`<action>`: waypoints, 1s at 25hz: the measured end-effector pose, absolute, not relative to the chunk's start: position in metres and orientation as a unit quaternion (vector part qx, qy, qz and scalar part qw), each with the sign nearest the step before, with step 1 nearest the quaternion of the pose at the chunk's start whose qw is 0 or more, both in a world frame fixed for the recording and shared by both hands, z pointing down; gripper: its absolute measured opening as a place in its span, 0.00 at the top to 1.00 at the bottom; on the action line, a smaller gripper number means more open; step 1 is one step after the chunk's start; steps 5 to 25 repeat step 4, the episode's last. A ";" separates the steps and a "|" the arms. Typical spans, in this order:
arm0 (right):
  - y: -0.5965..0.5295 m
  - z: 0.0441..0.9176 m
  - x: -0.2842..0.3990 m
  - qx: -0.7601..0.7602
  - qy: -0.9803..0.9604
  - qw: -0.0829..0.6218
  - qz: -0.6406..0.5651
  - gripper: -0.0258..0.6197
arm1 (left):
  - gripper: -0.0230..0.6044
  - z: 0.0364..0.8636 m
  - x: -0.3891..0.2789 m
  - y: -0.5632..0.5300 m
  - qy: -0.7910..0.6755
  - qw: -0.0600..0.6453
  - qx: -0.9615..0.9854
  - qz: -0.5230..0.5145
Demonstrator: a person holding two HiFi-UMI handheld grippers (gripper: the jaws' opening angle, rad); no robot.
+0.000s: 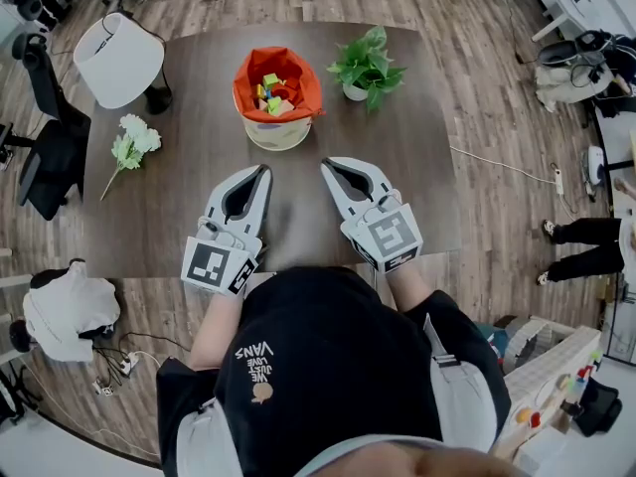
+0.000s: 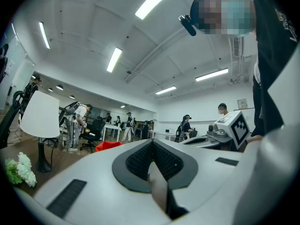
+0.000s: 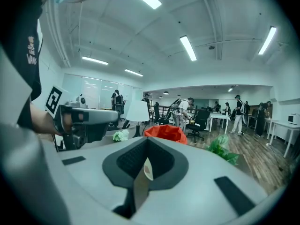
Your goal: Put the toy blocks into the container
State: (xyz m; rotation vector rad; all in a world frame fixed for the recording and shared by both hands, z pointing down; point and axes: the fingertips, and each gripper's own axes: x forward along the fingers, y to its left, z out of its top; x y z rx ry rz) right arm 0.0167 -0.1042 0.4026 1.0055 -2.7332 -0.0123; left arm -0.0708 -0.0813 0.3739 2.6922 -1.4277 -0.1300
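Two grippers — left gripper (image 1: 265, 171), right gripper (image 1: 326, 165) — fingers closed, empty; one container (image 1: 276, 135) holds toy blocks (image 1: 270, 89)

toy blocks (image 1: 270, 91): too small to count | bystander (image 1: 586, 235): cut off by right edge

Black tee (image 1: 338, 366), white print (image 1: 255, 358); grey left hand-held gripper (image 1: 265, 168), right hand-held gripper (image 1: 325, 163).

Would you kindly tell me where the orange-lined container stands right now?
In the head view, the container stands at the far middle of the table, just left of the potted plant and right of the lamp, with blocks inside.
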 end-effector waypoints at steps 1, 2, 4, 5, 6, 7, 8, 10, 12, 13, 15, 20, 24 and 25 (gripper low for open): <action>-0.104 0.402 0.017 0.343 -0.932 0.114 -0.004 0.93 | 0.95 0.373 -0.070 -0.081 -0.468 0.046 0.882 -0.043; -0.105 0.402 0.017 0.342 -0.933 0.114 -0.005 0.93 | 0.95 0.373 -0.070 -0.082 -0.468 0.046 0.882 -0.042; -0.105 0.400 0.018 0.341 -0.933 0.114 -0.005 0.93 | 0.95 0.372 -0.069 -0.082 -0.468 0.046 0.881 -0.042; -0.105 0.400 0.018 0.341 -0.933 0.114 -0.005 0.93 | 0.95 0.372 -0.069 -0.082 -0.468 0.046 0.881 -0.042; -0.105 0.400 0.018 0.341 -0.933 0.114 -0.005 0.93 | 0.95 0.372 -0.069 -0.082 -0.468 0.046 0.881 -0.042; -0.105 0.400 0.018 0.341 -0.933 0.114 -0.005 0.93 | 0.95 0.372 -0.069 -0.082 -0.468 0.046 0.881 -0.042; -0.105 0.400 0.018 0.341 -0.933 0.114 -0.005 0.93 | 0.95 0.372 -0.069 -0.082 -0.468 0.046 0.881 -0.042; -0.105 0.400 0.018 0.341 -0.933 0.114 -0.005 0.93 | 0.95 0.372 -0.069 -0.082 -0.468 0.046 0.881 -0.042; -0.105 0.400 0.018 0.341 -0.933 0.114 -0.005 0.93 | 0.95 0.372 -0.069 -0.082 -0.468 0.046 0.881 -0.042; -0.105 0.400 0.018 0.341 -0.933 0.114 -0.005 0.93 | 0.95 0.372 -0.069 -0.082 -0.468 0.046 0.881 -0.042; -0.105 0.400 0.018 0.341 -0.933 0.114 -0.005 0.93 | 0.95 0.372 -0.069 -0.082 -0.468 0.046 0.881 -0.042; -0.105 0.400 0.018 0.341 -0.933 0.114 -0.005 0.93 | 0.95 0.372 -0.069 -0.082 -0.468 0.046 0.881 -0.042; -0.105 0.400 0.018 0.341 -0.933 0.114 -0.005 0.93 | 0.95 0.372 -0.069 -0.082 -0.468 0.046 0.881 -0.042; -0.105 0.400 0.018 0.341 -0.933 0.114 -0.005 0.93 | 0.95 0.372 -0.069 -0.082 -0.468 0.046 0.881 -0.042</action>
